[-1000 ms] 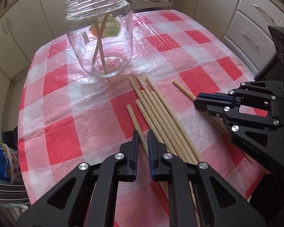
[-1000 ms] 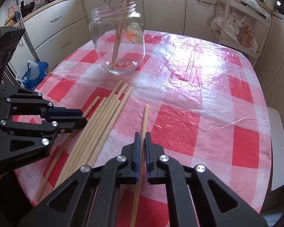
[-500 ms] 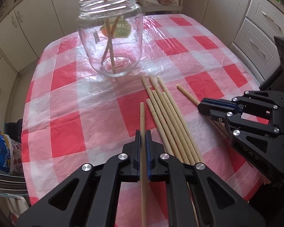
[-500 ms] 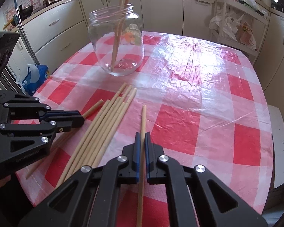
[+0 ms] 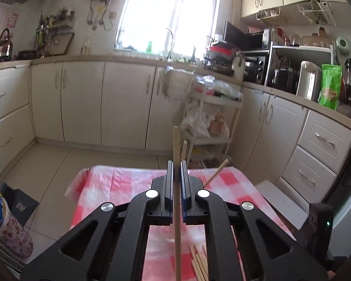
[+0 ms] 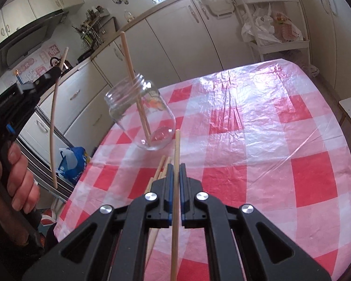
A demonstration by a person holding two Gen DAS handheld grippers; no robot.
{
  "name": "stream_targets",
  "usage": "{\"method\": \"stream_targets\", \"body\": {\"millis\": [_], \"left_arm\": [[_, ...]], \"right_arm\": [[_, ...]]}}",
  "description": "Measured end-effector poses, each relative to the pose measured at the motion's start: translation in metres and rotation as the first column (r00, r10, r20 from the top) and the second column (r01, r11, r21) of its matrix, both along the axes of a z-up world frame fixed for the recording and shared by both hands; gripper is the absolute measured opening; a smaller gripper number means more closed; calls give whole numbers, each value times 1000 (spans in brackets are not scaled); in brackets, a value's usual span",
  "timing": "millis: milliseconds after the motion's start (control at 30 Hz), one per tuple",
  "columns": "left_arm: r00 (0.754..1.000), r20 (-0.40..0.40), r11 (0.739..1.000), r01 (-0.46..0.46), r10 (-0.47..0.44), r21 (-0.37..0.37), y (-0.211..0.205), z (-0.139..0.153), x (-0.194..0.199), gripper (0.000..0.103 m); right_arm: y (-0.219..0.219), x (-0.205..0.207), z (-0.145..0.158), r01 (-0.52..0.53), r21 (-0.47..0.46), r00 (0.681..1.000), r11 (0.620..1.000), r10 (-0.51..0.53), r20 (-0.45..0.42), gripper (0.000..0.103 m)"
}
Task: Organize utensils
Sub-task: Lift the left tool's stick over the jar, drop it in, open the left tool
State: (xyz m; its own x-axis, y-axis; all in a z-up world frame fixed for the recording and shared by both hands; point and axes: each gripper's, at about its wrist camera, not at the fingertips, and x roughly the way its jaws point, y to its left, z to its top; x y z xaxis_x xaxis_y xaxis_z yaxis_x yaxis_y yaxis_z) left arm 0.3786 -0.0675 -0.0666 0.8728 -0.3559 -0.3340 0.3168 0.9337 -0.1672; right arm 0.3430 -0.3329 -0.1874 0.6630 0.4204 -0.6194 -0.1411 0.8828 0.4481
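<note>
My left gripper is shut on a wooden chopstick, held high and aimed at the kitchen cabinets. From the right wrist view, that left gripper hangs at upper left, its chopstick drooping below the jaws. My right gripper is shut on another chopstick just above the table. A clear glass jar with two chopsticks in it stands ahead of it. Several loose chopsticks lie by the right fingers and appear as loose chopsticks under the left one.
The table wears a red and white checked plastic cloth. A hand grips the left tool's handle. White cabinets and a cart with bags stand beyond the table. A blue bag sits on the floor.
The left gripper closed on a chopstick, then lifted it off the table and tilted up toward the room. The right gripper, holding its chopstick, rose a little and rolled.
</note>
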Motion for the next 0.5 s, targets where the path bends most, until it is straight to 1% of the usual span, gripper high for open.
{"method": "stream_targets", "body": {"millis": [67, 167, 367, 500], "left_arm": [[998, 56, 1000, -20, 20, -13, -6, 7, 10, 5], [993, 109, 998, -45, 49, -37, -14, 13, 25, 5], [976, 180, 988, -106, 125, -111, -22, 20, 56, 5], [963, 220, 985, -130, 152, -113, -34, 19, 69, 5]], "right_arm": [[0, 0, 4, 5, 7, 1000, 1000, -5, 24, 5], [-2, -1, 5, 12, 22, 999, 1000, -13, 40, 5], [-8, -5, 6, 33, 34, 997, 999, -35, 66, 5], [-9, -6, 9, 43, 33, 996, 999, -46, 80, 5]]}}
